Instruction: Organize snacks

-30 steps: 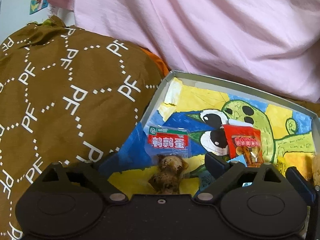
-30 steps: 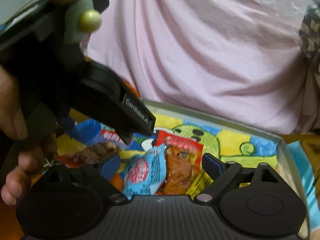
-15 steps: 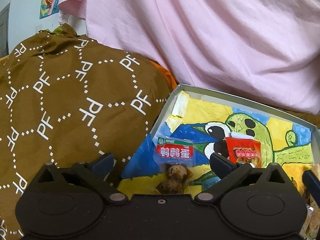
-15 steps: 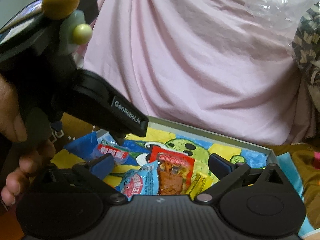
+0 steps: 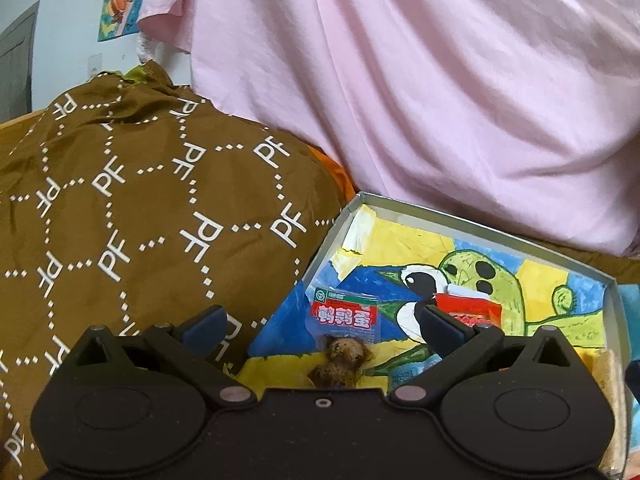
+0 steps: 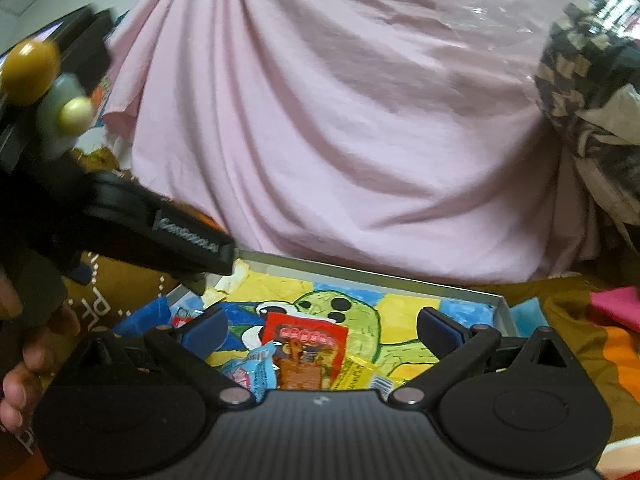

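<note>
A shallow grey box [image 5: 472, 227] lined with a bright cartoon drawing holds several snack packets. In the left wrist view a clear packet of quail eggs with a red label [image 5: 344, 334] lies in the box's near left part, and a red packet [image 5: 472, 310] lies to its right. My left gripper [image 5: 322, 326] is open and empty, raised above the quail egg packet. In the right wrist view the box [image 6: 360, 270] holds the red packet [image 6: 306, 344], a light blue packet [image 6: 254, 374] and a yellow packet [image 6: 360, 372]. My right gripper [image 6: 322, 330] is open and empty above them.
A brown cloth printed with "PF" [image 5: 140, 220] bulges left of the box. A pink sheet [image 5: 420, 80] hangs behind it. The left gripper's body and the hand holding it [image 6: 120, 220] fill the left of the right wrist view. Orange and pink fabric [image 6: 612, 332] lies right of the box.
Both grippers have risen and drawn back from the box, so the packets look smaller and lower. The quail egg packet stays lying in the box. Both stay open.
</note>
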### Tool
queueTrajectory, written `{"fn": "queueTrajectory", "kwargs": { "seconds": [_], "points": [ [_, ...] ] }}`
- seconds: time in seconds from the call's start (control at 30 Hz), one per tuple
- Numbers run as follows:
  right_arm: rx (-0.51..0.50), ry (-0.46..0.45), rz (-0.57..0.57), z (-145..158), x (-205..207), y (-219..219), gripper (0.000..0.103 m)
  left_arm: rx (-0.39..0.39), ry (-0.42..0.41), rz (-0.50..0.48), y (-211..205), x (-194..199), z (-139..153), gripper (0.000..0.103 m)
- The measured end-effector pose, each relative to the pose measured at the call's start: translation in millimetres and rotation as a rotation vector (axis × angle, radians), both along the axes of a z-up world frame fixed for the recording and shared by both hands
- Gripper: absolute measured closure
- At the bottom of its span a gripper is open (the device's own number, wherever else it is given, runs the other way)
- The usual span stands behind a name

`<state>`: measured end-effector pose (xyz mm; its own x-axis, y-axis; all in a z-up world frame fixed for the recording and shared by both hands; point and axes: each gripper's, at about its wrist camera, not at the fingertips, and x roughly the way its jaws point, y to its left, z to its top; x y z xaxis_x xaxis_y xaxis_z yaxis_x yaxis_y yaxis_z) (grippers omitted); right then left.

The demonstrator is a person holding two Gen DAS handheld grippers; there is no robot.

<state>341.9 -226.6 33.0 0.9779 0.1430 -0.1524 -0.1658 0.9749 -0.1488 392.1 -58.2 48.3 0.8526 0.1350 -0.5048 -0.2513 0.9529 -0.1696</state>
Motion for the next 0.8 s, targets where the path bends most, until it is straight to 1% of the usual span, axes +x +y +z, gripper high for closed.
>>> {"fn": "queueTrajectory", "kwargs": {
  "seconds": [0.17,0.33,0.53,0.7,0.8],
  "points": [
    [0.076,0.019,-0.057,11.4,-9.8,-20.0,0.000,-0.020,-0.016,0.018,-2.4,-17.7,5.7,0.001],
    [0.117,0.036,-0.098,19.4,-19.8,-35.8,0.000,-0.030,-0.027,0.033,-6.6,-36.3,9.9,0.001],
    [0.146,0.043,-0.107,29.1,-31.8,-46.2,0.000,-0.011,-0.029,0.036,-13.4,-58.8,11.7,0.001],
    [0.176,0.061,-0.104,33.0,-44.5,-51.3,0.000,-0.023,-0.029,0.046,-13.1,-75.0,11.2,0.001],
    [0.183,0.061,-0.111,35.1,-50.5,-53.8,0.000,-0.018,-0.032,0.043,-13.8,-84.4,11.6,0.001]
  ]
}}
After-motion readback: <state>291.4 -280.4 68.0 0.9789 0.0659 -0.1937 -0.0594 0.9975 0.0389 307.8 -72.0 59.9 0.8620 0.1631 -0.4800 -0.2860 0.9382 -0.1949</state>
